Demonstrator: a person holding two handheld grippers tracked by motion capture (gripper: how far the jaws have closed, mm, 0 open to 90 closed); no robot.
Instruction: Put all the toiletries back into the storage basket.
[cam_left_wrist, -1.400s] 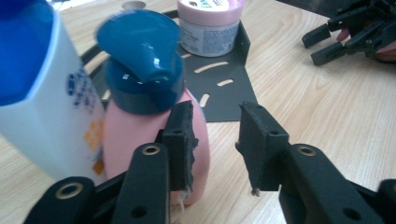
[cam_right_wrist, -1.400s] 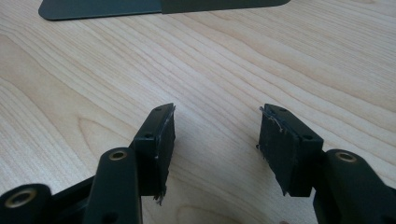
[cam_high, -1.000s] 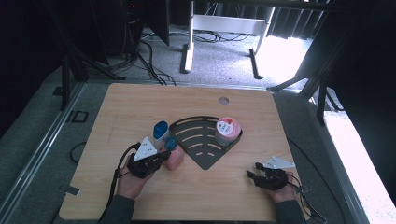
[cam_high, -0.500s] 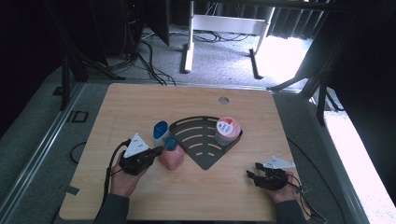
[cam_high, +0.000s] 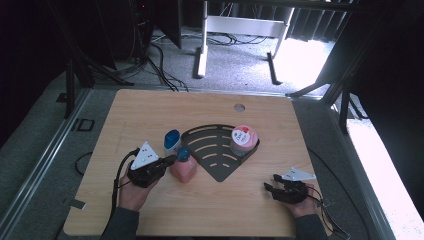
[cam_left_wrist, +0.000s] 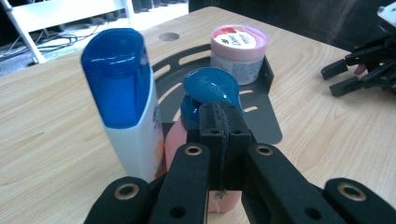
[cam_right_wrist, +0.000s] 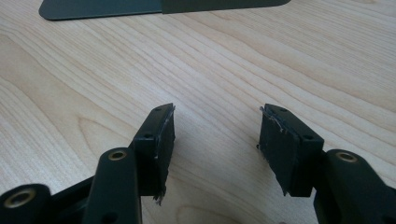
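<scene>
A pink bottle with a blue flip cap (cam_high: 183, 167) (cam_left_wrist: 176, 140) stands on the table at the left edge of a black fan-shaped tray (cam_high: 212, 150) (cam_left_wrist: 264, 126). Behind it stands a white bottle with a blue cap (cam_high: 172, 141) (cam_left_wrist: 128, 102). A pink jar (cam_high: 244, 140) (cam_left_wrist: 238, 46) sits in the tray's far right corner. My left gripper (cam_high: 169, 160) (cam_left_wrist: 219, 119) is shut, pads pressed together with nothing between them, its tips just left of the pink bottle. My right gripper (cam_high: 270, 189) (cam_right_wrist: 215, 135) rests open on bare wood at the front right.
The wooden table (cam_high: 150, 110) has a round cable hole (cam_high: 239, 107) at the back. Past the far edge lie grey carpet, cables and the feet of a white stand (cam_high: 200, 55). The tray's near edge (cam_right_wrist: 140, 7) lies ahead of the right gripper.
My left gripper has drawn back to the left, off the pink bottle, which now stands in plain sight by the tray. The right gripper has stayed put.
</scene>
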